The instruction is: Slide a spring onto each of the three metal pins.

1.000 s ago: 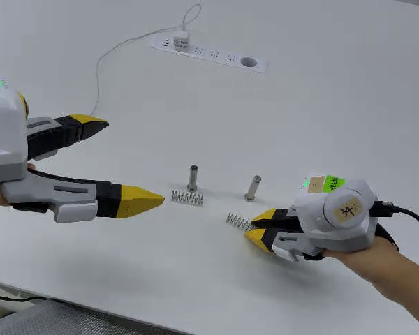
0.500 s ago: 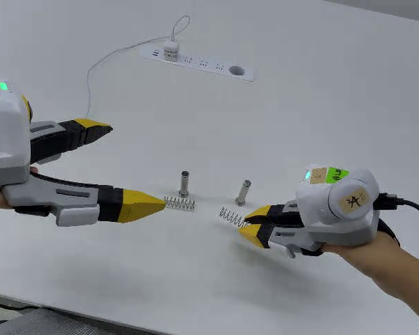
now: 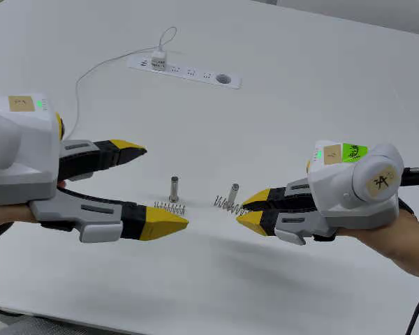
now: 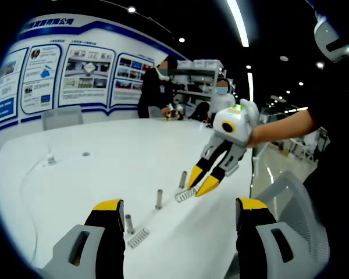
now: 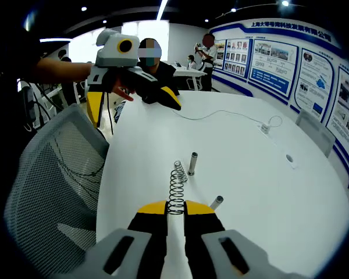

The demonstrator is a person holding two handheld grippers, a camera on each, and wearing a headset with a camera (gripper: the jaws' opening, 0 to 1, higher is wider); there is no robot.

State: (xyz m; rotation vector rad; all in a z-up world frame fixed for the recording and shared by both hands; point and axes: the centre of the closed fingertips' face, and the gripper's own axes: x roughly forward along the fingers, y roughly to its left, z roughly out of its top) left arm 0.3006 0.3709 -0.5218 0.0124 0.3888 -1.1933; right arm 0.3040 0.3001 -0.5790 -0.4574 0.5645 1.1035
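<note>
Over on the right of the head view, the right gripper (image 3: 250, 211) has its yellow-tipped jaws almost together, pinching one end of a spring (image 3: 225, 204). The coil pokes out past the tips toward the right-hand pin (image 3: 232, 194), but whether coil and pin touch is too fine to call. The right gripper view has the clamped end buried between the jaws, with the rest of the coil standing out ahead in line with them.

Across from it, the left gripper (image 3: 150, 185) has its jaws spread wide with nothing between them, held above the white table (image 3: 321, 98). Its lower jaw tip sits right by a second spring (image 3: 169, 207) lying flat. The two outlines meet in this view, so contact is anyone's guess. The left-hand pin (image 3: 174, 188) stands upright just behind that spring.

The left gripper view counts three upright pins in a row, the third pin (image 4: 182, 179) close by the right gripper's tips. Every pin I can make out stands bare. Far back lies a power strip (image 3: 185, 71), its sockets too small to read.
</note>
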